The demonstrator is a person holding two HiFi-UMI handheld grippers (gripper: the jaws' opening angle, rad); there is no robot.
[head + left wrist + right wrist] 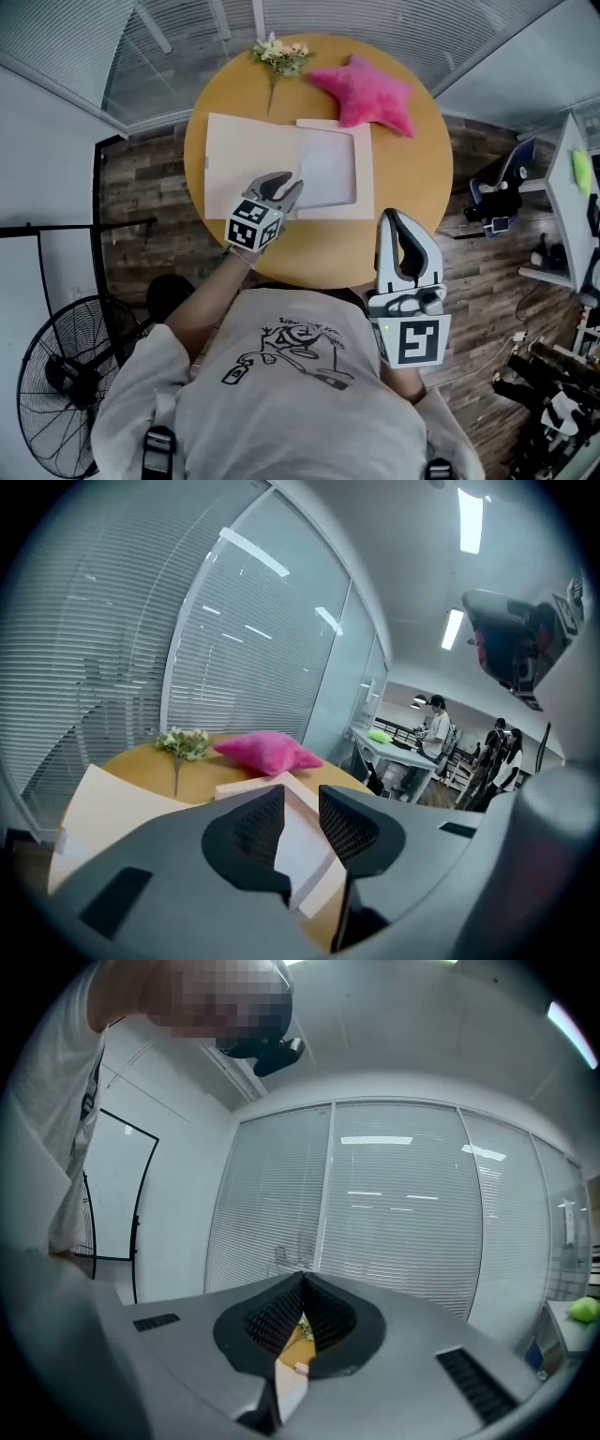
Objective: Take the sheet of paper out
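Observation:
An open cream folder lies on the round wooden table. A white sheet of paper rests in its right half, framed by the folder's border. My left gripper hovers over the folder's near middle, its tips by the sheet's lower left corner. In the left gripper view its jaws stand apart; the sheet shows through the gap, and nothing is pinched. My right gripper is held near the table's front edge, to the right of the folder. Its jaws meet with nothing between them.
A pink star-shaped cushion and a small bunch of flowers lie at the table's far side. A floor fan stands at the lower left. Desks and office clutter fill the right; people stand far off.

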